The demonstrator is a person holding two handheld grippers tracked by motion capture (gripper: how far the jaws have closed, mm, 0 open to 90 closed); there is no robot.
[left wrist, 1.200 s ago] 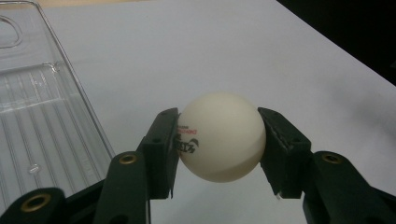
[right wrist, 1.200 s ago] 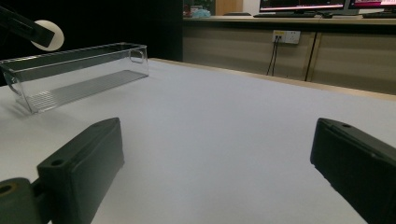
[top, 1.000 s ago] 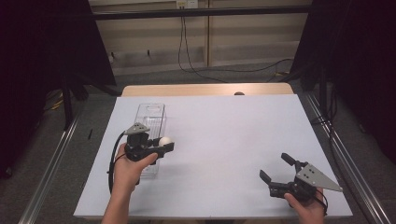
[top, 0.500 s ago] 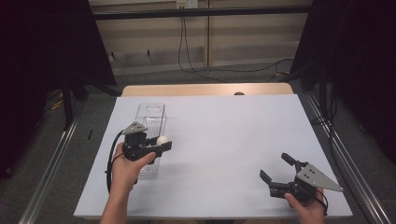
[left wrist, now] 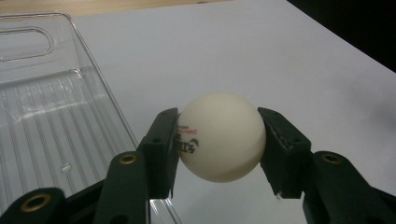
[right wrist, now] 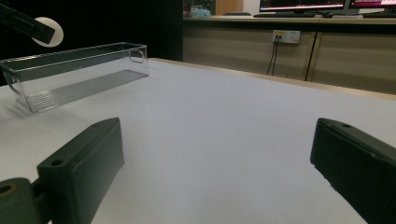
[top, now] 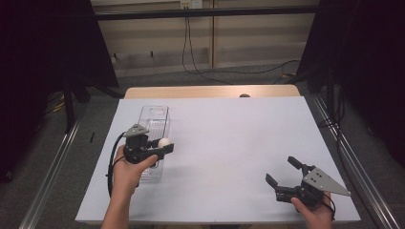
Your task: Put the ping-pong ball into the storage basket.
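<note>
Gripping a white ball [left wrist: 220,136] between its two black fingers [left wrist: 161,149], the left gripper [top: 162,145] is held above the left part of the white worktop [top: 229,143], and the ball is seen raised just past the right long wall of a clear plastic tray [top: 153,125]. In the left gripper view, small printed lettering is seen on the ball's left side, where one finger presses it, and the tray's ribbed floor is shown empty beside it. The tray is laid lengthwise, with its handle cut-out at the far end. The right gripper [top: 285,176] is held low near the worktop's front right corner, well apart from the tray, with its fingers [right wrist: 84,163] spread wide and nothing between them. A wooden strip is seen along the worktop's far edge.
</note>
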